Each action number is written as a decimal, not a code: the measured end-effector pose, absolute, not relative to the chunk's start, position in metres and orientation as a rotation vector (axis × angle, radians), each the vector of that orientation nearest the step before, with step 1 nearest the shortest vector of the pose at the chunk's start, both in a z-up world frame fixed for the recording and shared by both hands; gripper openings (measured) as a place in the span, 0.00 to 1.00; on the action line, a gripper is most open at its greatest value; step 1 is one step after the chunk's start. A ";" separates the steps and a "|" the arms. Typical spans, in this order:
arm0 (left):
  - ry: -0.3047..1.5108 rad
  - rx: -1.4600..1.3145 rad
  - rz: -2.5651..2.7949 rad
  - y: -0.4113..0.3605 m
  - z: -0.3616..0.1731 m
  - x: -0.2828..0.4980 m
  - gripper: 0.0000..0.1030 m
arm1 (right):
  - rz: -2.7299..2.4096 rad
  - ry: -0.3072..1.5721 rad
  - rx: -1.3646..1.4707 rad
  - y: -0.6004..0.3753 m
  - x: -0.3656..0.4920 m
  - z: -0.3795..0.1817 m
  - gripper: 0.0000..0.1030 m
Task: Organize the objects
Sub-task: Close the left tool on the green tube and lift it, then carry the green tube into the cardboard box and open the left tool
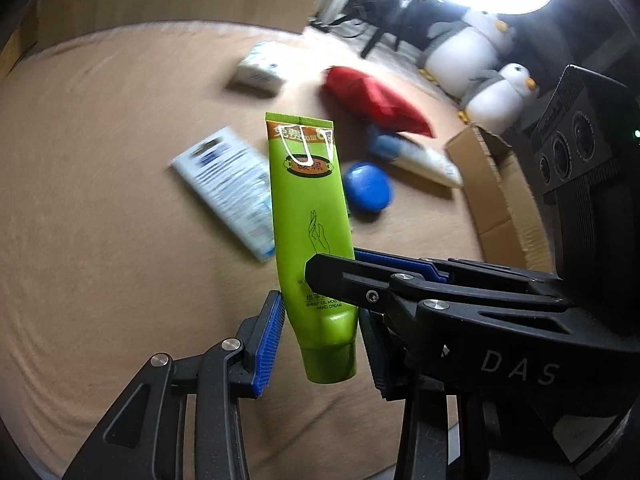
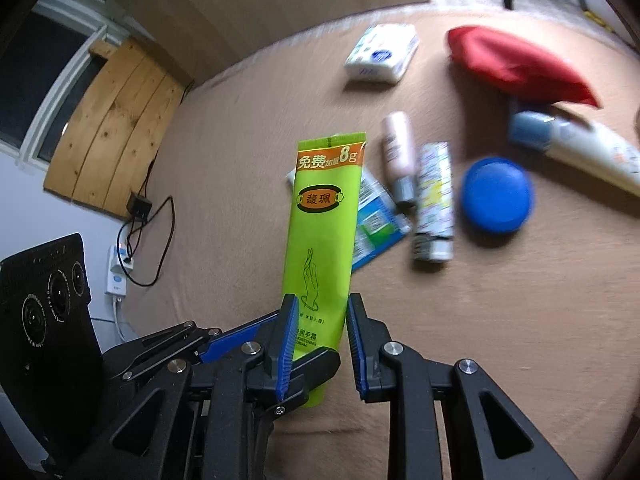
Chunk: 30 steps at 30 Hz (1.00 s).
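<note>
A green hand cream tube [image 1: 310, 216] stands upright in the air above the tan cloth, cap end down. Both grippers hold it near its lower end. My left gripper [image 1: 320, 332] has its blue pads on either side of the tube. The right gripper [image 1: 332, 276] crosses in from the right and clamps the tube just above. In the right wrist view the tube [image 2: 320, 232] sits between my right gripper's pads [image 2: 320, 344], with the left gripper's finger [image 2: 312, 376] crossing below.
On the cloth lie a white-blue box [image 2: 372, 216], two small tubes [image 2: 434, 200], a blue round tin [image 2: 498, 196], a white bottle with blue cap [image 2: 576, 144], a red pouch [image 2: 516, 64] and a tissue pack [image 2: 382, 54]. A cardboard box [image 1: 496, 192] stands at the right.
</note>
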State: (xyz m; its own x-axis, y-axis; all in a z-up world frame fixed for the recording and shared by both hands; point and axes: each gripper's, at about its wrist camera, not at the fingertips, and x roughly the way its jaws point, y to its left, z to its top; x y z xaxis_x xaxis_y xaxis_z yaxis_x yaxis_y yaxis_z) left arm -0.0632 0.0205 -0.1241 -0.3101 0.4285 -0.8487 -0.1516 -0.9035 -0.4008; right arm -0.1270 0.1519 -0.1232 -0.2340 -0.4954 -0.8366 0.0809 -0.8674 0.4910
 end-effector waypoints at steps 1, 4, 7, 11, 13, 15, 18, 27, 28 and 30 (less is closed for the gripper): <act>-0.339 -1.563 2.250 0.030 -0.120 -0.066 0.40 | -2.169 -0.508 1.653 0.161 -0.126 -0.119 0.22; -0.307 -1.531 2.227 0.058 -0.110 -0.071 0.40 | -2.212 -0.532 1.642 0.187 -0.123 -0.109 0.22; -0.271 -1.497 2.197 0.093 -0.101 -0.076 0.40 | -2.269 -0.554 1.633 0.221 -0.119 -0.098 0.22; -0.238 -1.455 2.156 0.138 -0.090 -0.083 0.40 | -2.334 -0.603 1.628 0.262 -0.112 -0.086 0.22; -0.216 -1.427 2.134 0.164 -0.083 -0.087 0.40 | -2.375 -0.624 1.617 0.286 -0.107 -0.078 0.22; -0.200 -1.403 2.116 0.189 -0.077 -0.090 0.40 | -2.413 -0.648 1.608 0.313 -0.103 -0.071 0.22; -0.173 -1.371 2.084 0.229 -0.070 -0.095 0.40 | -2.470 -0.673 1.599 0.346 -0.097 -0.061 0.22; -0.110 -1.375 1.995 0.313 -0.075 -0.102 0.40 | -2.545 -0.754 1.632 0.418 -0.081 -0.067 0.21; -0.101 -1.377 1.991 0.317 -0.076 -0.101 0.41 | -2.547 -0.759 1.637 0.421 -0.080 -0.070 0.21; -0.076 -1.378 1.994 0.324 -0.077 -0.100 0.41 | -2.553 -0.762 1.644 0.427 -0.078 -0.072 0.21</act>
State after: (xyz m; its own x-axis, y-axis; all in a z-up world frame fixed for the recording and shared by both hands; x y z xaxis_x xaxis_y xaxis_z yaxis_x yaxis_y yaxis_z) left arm -0.1002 0.3239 -0.0770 -0.1877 0.5716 -0.7988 -0.5088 -0.7522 -0.4187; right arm -0.0781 0.4268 -0.0719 -0.4483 -0.2642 -0.8539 -0.2471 -0.8814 0.4025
